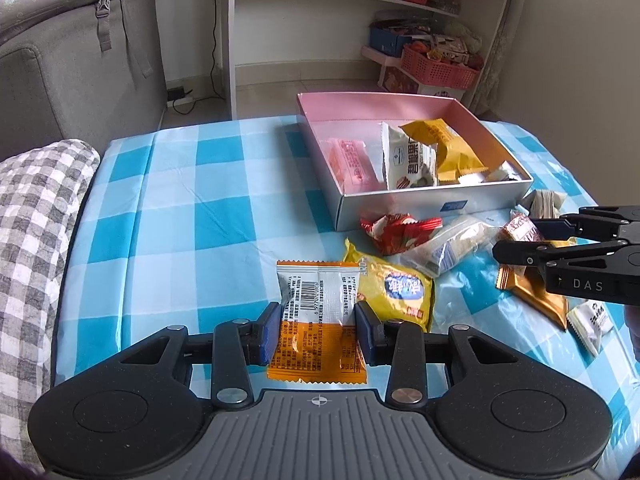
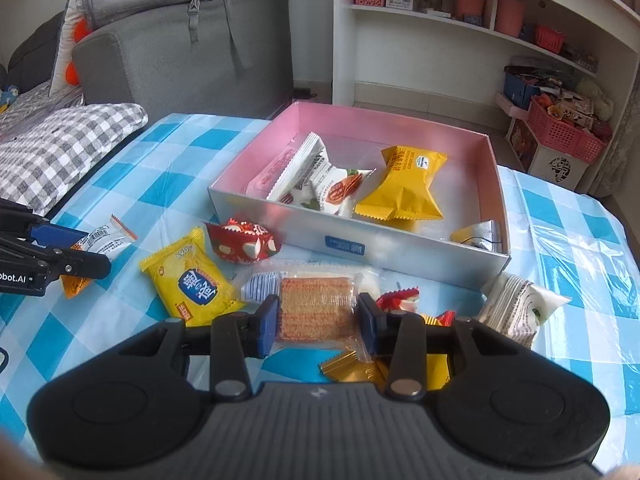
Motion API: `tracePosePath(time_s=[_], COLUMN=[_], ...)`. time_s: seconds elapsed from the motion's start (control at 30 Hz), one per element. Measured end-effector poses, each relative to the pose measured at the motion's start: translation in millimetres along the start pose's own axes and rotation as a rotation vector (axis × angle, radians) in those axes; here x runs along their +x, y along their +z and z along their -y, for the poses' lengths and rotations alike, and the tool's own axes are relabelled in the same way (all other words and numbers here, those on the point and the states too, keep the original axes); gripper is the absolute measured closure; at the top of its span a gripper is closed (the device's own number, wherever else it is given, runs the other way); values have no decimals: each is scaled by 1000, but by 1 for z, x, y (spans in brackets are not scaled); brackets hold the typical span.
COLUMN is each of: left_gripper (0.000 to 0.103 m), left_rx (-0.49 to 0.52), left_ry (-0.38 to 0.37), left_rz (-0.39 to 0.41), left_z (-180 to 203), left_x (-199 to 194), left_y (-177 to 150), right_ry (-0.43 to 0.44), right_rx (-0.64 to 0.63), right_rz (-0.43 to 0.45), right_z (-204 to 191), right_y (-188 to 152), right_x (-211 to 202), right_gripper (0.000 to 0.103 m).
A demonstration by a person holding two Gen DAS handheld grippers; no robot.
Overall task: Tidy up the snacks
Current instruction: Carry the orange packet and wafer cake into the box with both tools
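Orange-and-white barcode packet [image 1: 318,320] sat clamped in left gripper [image 1: 317,330] above checked cloth [image 1: 172,208]; right gripper [image 2: 318,326], marked "DAS", pinched clear wafer pack [image 2: 316,314]; pink-lined box [image 2: 496,184] beyond held yellow packet [image 2: 404,184]; other print unreadable.

glossy foil packets [image 1: 394,294]; creased plastic tablecloth [image 1: 192,208]; matt cardboard box [image 2: 280,216].

Packets [image 2: 192,276] before box [image 2: 400,248], on table [image 1: 180,200].
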State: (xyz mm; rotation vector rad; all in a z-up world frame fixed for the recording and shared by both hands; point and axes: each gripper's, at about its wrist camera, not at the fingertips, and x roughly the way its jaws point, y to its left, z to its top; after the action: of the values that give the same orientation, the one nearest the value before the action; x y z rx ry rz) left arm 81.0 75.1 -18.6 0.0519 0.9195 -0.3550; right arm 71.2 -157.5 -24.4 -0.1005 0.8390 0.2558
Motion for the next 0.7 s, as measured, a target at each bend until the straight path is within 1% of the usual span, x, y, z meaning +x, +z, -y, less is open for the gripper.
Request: tracePosePath(time_s=[0.17,0.37,0.57,0.7], left_gripper=[66,66,66,66], left_rx=[-21,-32,-57,-35], left_ry=[-15,-36,-56,-51], left_rz=[29,66,88,114], left_z=[10,30,52,66], left_x=[2,8,24,38], left_y=[12,29,53,74], right_ry=[-14,-32,-38,-39], right_rx=[31,104,226,304], right_rz=[29,66,101,124], right_z=[10,30,56,70], right_y=[6,15,24,28], right_x=[-3,-5,0,9], right_gripper=[65,65,65,65])
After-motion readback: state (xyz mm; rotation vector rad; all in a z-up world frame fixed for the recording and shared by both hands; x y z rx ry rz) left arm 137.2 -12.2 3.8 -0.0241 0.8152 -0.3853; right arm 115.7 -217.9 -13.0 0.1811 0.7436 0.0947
